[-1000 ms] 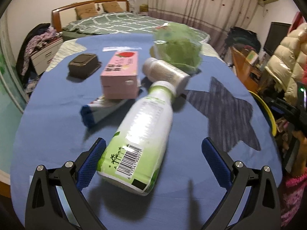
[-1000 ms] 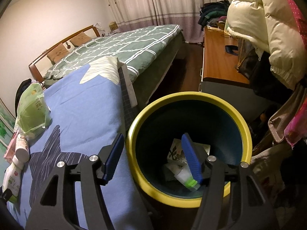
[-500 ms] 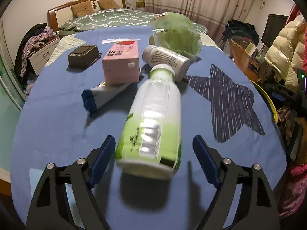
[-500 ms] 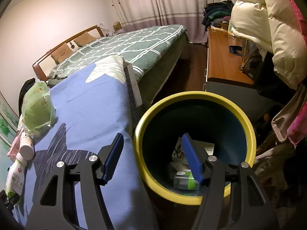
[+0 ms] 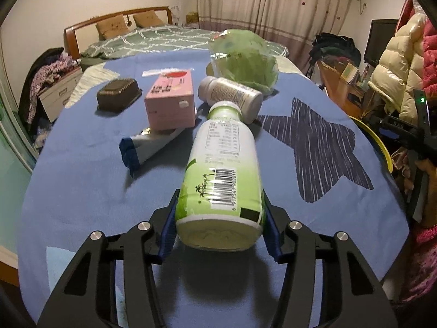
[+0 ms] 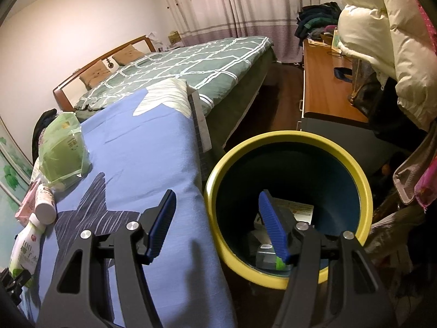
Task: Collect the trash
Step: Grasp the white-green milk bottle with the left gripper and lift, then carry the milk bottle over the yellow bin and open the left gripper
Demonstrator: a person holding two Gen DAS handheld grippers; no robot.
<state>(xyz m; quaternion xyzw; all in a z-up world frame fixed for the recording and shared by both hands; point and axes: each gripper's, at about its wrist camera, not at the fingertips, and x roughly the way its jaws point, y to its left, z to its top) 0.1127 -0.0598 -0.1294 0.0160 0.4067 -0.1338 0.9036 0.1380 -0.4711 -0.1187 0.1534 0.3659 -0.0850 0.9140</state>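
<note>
On the blue cloth [image 5: 82, 191], the left gripper [image 5: 220, 227] clamps the base of the green-and-white bottle [image 5: 222, 169], which lies pointing toward the white jar [image 5: 232, 97]. Beside that cloth, the right gripper [image 6: 215, 221] hangs spread apart over the yellow-rimmed bin [image 6: 363, 191].

Home bedroom; made bed [image 6: 174, 65], curtains [image 6: 235, 2], hanging coats [image 6: 382, 41].

Green-white bottle [image 5: 222, 169] lying on side, base gripped by left tool [image 5: 220, 225].
</note>
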